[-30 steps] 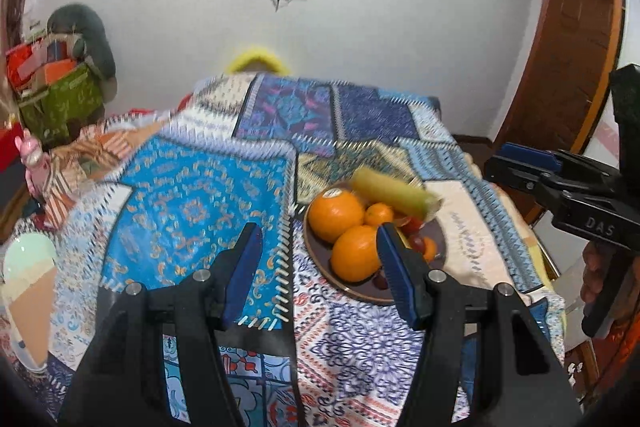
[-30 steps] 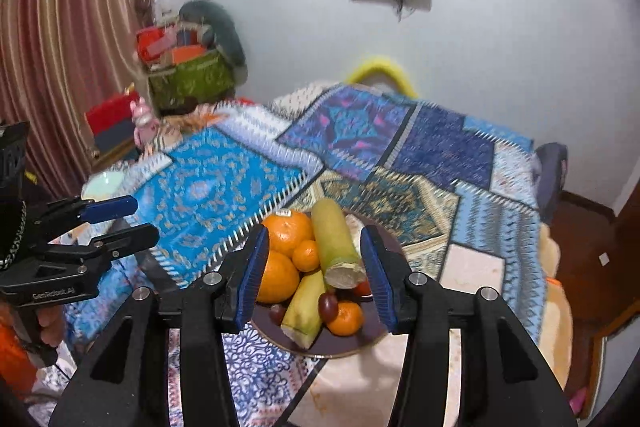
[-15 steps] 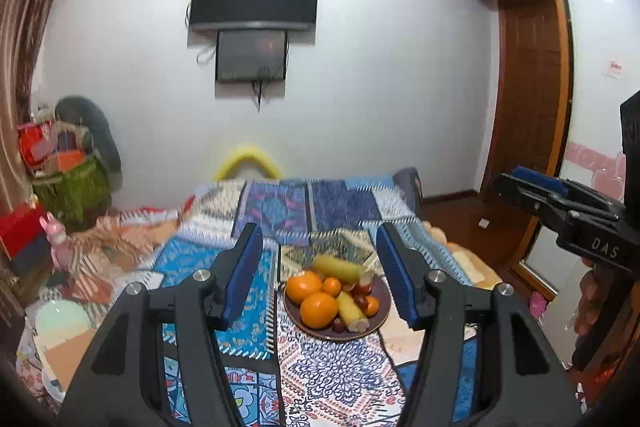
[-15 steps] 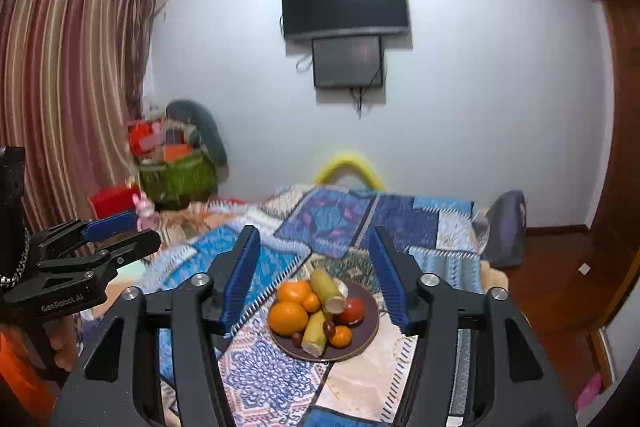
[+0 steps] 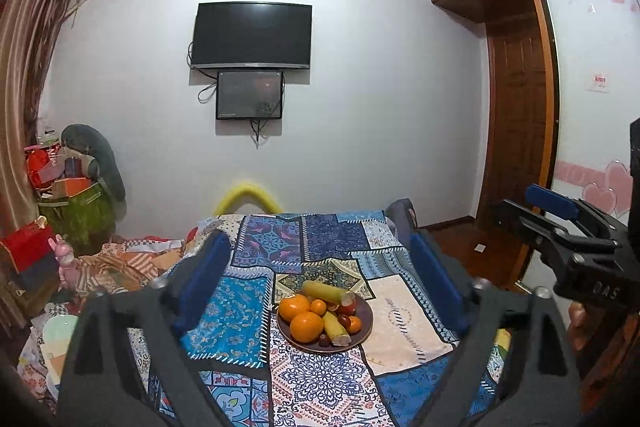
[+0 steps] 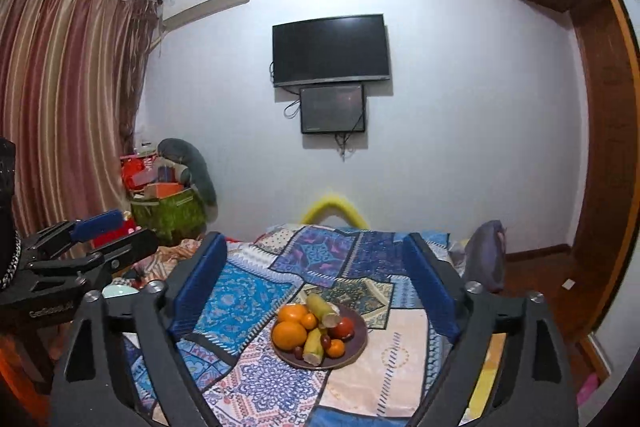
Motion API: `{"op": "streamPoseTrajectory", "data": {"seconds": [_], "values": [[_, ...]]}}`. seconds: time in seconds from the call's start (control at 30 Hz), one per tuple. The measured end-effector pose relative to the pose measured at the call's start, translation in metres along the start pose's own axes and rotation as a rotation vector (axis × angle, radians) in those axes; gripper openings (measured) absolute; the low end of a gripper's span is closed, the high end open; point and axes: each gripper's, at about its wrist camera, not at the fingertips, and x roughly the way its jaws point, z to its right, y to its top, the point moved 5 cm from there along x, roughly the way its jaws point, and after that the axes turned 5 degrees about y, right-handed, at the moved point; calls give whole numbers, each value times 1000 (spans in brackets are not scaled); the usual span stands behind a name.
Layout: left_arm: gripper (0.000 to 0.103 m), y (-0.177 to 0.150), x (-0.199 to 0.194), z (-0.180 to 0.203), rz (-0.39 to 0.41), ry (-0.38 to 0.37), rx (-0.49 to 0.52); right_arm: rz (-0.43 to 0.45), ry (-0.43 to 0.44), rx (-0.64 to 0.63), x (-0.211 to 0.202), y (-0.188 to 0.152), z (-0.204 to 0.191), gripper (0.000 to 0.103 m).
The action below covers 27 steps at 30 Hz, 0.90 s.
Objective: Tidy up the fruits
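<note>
We see a patchwork printed cloth bedspread (image 5: 256, 311), matt; a glossy dark brown round plate (image 5: 362, 311) of smooth-skinned oranges (image 5: 306, 326); and varnished brown wooden wardrobe doors (image 5: 516, 131).

A bed (image 5: 336, 239) under a patchwork cover carried a dark plate (image 5: 366, 311) of fruit near its middle, and a grey cushion (image 6: 486, 259) at its far right corner.
</note>
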Motion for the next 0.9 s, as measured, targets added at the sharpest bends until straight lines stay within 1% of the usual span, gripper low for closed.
{"op": "streamPoseTrajectory", "data": {"seconds": [0.07, 0.13, 0.2, 0.9], "values": [[95, 0, -2, 2, -4, -7, 3, 6, -9, -7, -1, 0, -2, 97], [99, -1, -6, 4, -4, -7, 7, 19, -25, -10, -3, 0, -4, 103], [102, -1, -9, 5, 1, -1, 13, 25, -37, -14, -10, -2, -6, 103], [103, -1, -9, 5, 0, 9, -4, 39, -61, 11, -26, -8, -4, 103]]}}
